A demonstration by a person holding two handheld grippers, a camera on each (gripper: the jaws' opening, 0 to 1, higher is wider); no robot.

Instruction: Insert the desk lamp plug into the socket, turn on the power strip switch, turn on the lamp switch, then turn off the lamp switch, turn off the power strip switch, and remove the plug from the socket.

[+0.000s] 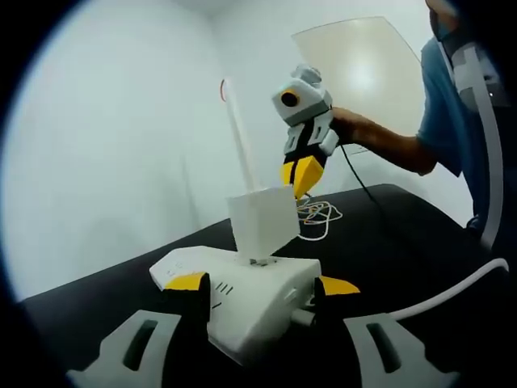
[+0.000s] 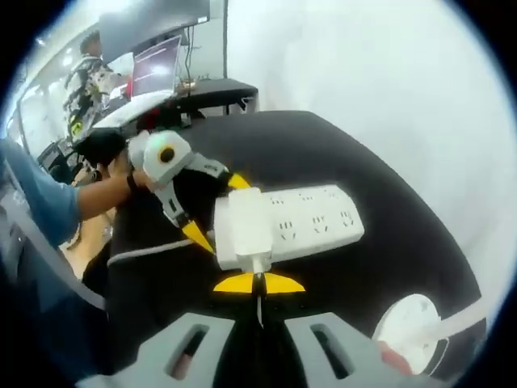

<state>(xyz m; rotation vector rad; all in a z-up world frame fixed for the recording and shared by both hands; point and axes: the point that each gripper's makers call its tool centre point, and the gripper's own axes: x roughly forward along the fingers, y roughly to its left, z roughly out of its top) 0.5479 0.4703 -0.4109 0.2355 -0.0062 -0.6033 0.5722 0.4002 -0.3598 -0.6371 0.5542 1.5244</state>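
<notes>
The left tool (image 1: 262,284) clamps the power strip (image 1: 242,303) at lower centre. The right tool (image 2: 258,283), closed, pinches the plug (image 2: 242,230) above it on the black surface (image 2: 323,162)

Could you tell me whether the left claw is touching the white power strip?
Touching. The left gripper view shows the left claw clamped around the power strip, with a yellow tip pressed against each of its sides and no gap visible.

Power strip (image 2: 311,220) lay on table (image 2: 388,267); plug adapter (image 2: 242,230) seated at its end; lamp base (image 2: 414,325) stood nearby; coiled cord (image 1: 317,217) lay behind.
</notes>
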